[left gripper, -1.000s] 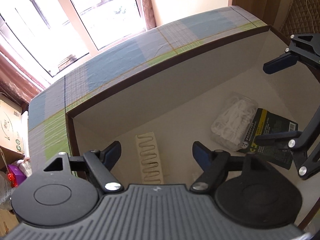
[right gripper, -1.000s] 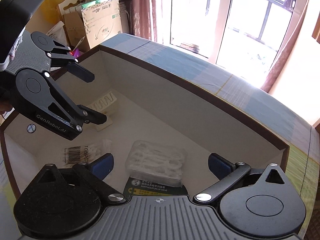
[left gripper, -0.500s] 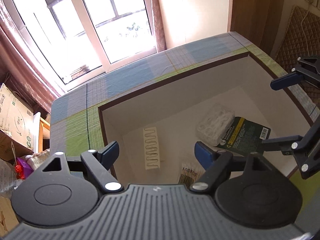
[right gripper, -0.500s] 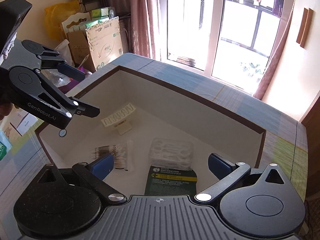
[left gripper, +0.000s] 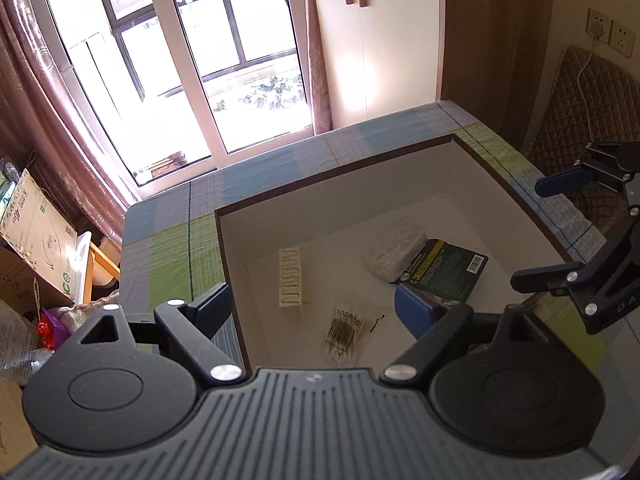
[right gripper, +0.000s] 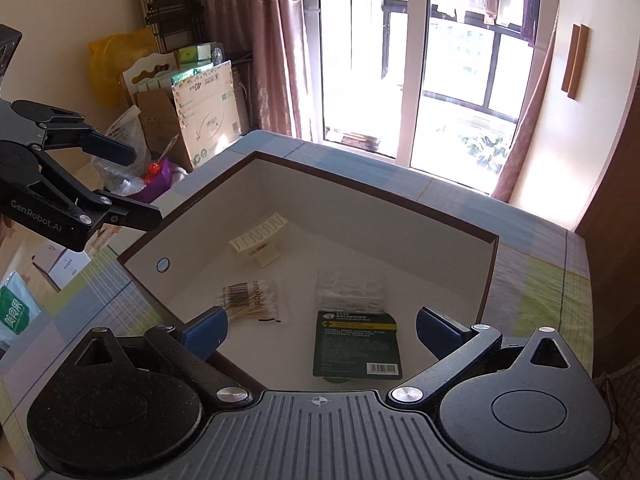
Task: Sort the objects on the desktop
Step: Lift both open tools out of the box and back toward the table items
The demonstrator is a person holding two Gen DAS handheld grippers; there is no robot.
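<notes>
Desktop objects lie together on the pale floor of a shallow brown-rimmed box (left gripper: 404, 152) that sits on a checked tablecloth (left gripper: 168, 248), which suggests the sorting is done or nearly so, since no loose item shows on the cloth in either view. Inside the box are a cream slotted holder (left gripper: 291, 278) nearest the window-side wall, a clear packet of cotton swabs (left gripper: 344, 332) with a barcode, a clear plastic case of white pieces (left gripper: 394, 250), and a dark green card pack (left gripper: 444, 270) whose one end is overlapped by that case. They are spread flat and mostly apart, probably so that each could be dropped without disturbing the rest. The left gripper (left gripper: 310, 304) hovers over the near-left corner of the box with its blue-padded tongs spread wide and nothing between them; the right gripper (right gripper: 320, 326) hovers over the near edge above the card pack, its tongs likewise wide and empty. Each gripper also shows at the edge of the other's view, raised above the rim, not reaching in. Judging by this height and the empty tongs, neither one is about to pick anything from the box.
</notes>
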